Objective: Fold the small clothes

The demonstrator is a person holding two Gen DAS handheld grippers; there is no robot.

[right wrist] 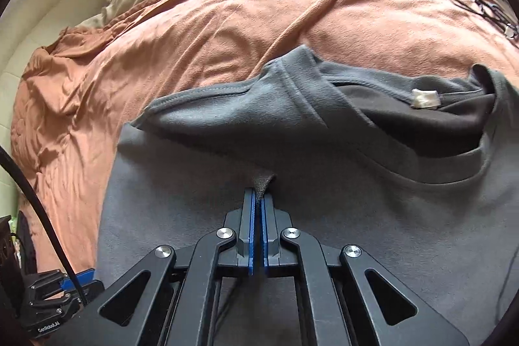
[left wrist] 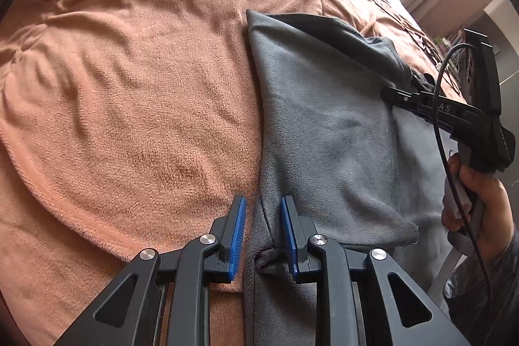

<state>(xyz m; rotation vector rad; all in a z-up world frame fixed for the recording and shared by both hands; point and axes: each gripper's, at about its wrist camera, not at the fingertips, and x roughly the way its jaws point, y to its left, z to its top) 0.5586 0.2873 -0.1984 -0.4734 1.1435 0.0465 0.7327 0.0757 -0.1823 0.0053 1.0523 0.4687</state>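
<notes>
a grey t-shirt (right wrist: 324,216) lies partly folded on an orange blanket (left wrist: 129,86) covering the bed. the right hand-held gripper (right wrist: 258,200) has its blue pads pressed together on a small pinch of the grey fabric, near the collar with its white label (right wrist: 425,99). the left hand-held gripper (left wrist: 261,209) stands narrowly parted astride the shirt's folded edge, a ridge of cloth between its pads (left wrist: 238,229), which are not pressing it. a hand (left wrist: 476,200) grips the right tool's handle.

Our left gripper (left wrist: 262,232) and right gripper (right wrist: 259,216) are black frames with silver screws and blue-padded fingers (left wrist: 236,235); at right a black cable (left wrist: 438,106) and dark patterned sleeve (left wrist: 480,287).
</notes>
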